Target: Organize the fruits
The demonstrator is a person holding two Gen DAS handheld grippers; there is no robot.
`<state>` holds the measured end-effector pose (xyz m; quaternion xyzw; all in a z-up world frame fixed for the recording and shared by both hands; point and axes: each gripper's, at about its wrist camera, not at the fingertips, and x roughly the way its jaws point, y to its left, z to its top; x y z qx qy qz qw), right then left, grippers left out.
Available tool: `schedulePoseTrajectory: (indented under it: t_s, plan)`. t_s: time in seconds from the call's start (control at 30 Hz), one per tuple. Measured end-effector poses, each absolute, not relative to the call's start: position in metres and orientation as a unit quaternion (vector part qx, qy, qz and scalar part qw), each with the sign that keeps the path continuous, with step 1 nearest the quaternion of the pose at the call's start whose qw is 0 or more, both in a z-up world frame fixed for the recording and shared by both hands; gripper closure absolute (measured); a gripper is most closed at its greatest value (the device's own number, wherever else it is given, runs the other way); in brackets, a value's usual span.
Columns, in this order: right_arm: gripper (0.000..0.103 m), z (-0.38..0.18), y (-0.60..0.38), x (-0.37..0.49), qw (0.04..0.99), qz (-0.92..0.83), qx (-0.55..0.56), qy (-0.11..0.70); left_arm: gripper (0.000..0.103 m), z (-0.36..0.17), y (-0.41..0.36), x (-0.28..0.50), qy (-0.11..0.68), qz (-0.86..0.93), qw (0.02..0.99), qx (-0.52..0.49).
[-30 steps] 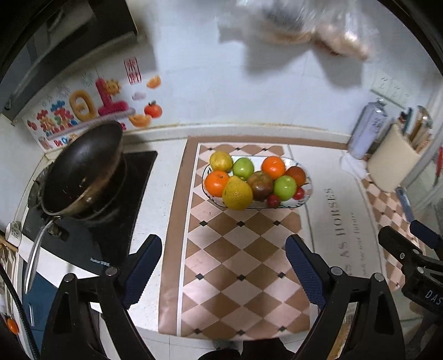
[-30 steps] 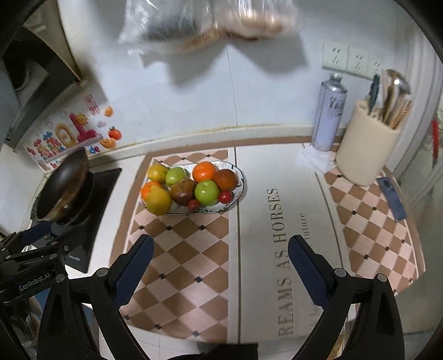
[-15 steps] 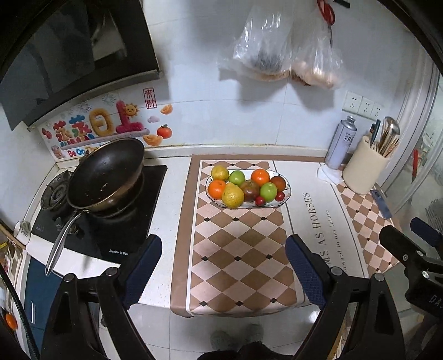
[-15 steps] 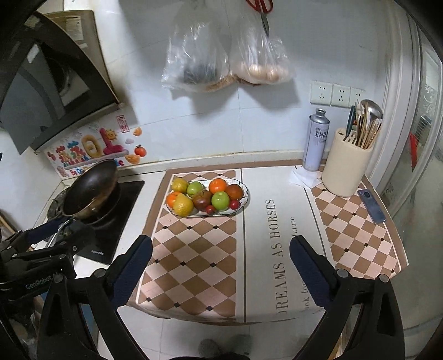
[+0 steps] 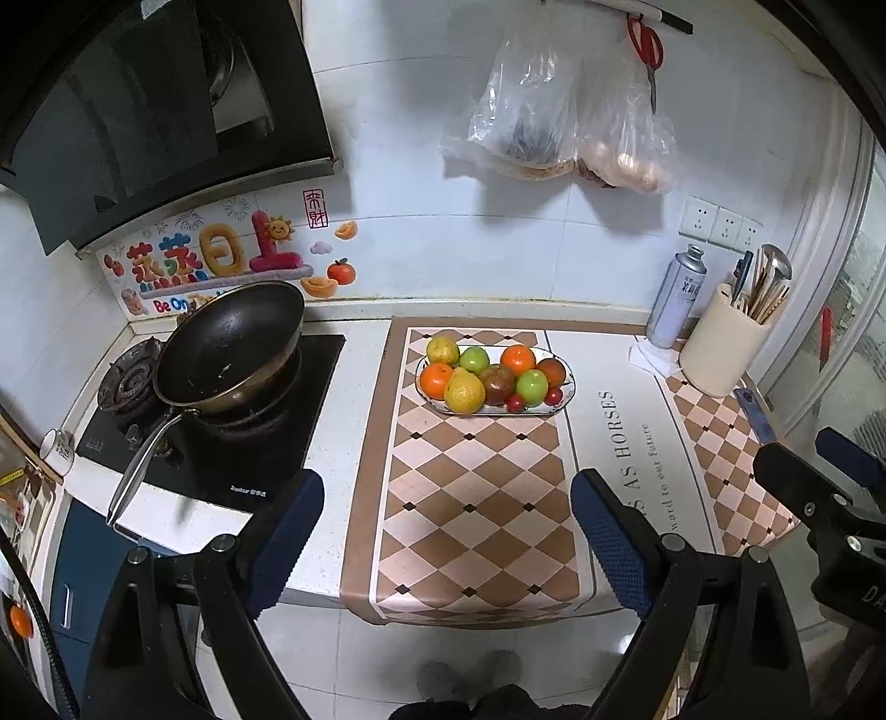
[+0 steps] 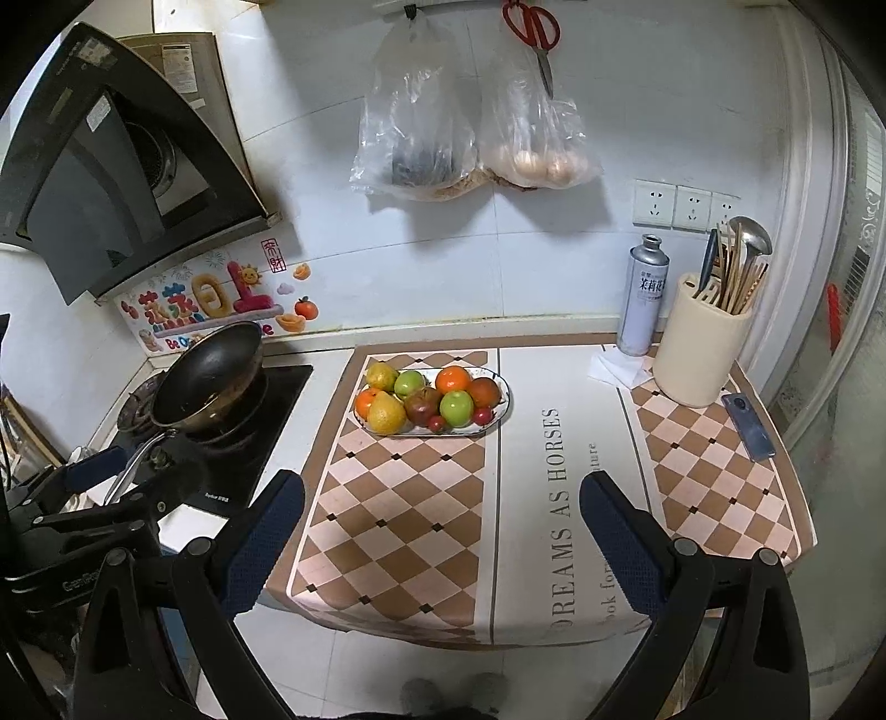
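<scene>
Fruit plate (image 5: 567, 387): an oval white plate on the checkered half of the counter mat (image 5: 476, 498), near the mat's far edge; every place below is given from this plate.
Fruits on the plate: a yellow pear (image 5: 464, 390) at the near left, an orange (image 5: 433, 380) just left of it, a second yellowish pear (image 5: 443, 350) at the far left, a green apple (image 5: 474, 359) beside that one, another orange (image 5: 519, 359) at the far middle, a dark red apple (image 5: 496, 384) in the centre, a second green apple (image 5: 531, 386) to its right, a reddish fruit (image 5: 551, 371) at the right end, and two small red tomatoes (image 5: 515, 402) along the near rim.
Left gripper (image 5: 447, 545): hangs over the mat's near edge, well apart from the plate; its blue-padded jaws are spread wide with nothing between them.
Right gripper (image 6: 442, 545): also well short of the plate, over the mat's near edge; jaws spread wide, holding nothing.
Frying pan (image 5: 232, 343): left of the plate, tilted on the black gas hob (image 5: 221, 443), handle pointing toward the camera.
Spray can (image 6: 642, 296): right of the plate, upright against the back wall.
Utensil holder (image 6: 700, 343): cream-coloured, just right of the can, holding a ladle and chopsticks.
Plastic bags (image 6: 465, 127): two clear bags hang on the wall above the plate, with red scissors (image 6: 534, 33) above them.
Wall sockets (image 6: 686, 206): above and right of the plate.
</scene>
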<state>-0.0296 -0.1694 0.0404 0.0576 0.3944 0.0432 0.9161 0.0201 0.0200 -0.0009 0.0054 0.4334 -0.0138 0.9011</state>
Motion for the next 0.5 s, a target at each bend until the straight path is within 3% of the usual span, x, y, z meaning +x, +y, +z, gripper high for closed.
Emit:
schedulePoseTrajectory:
  t_s: [0.5]
  plan:
    - [0.001,0.011,-0.185,0.059,0.905,0.035,0.052,0.420,0.012,-0.019,-0.001,0.094,0.459,0.015,0.888,0.010]
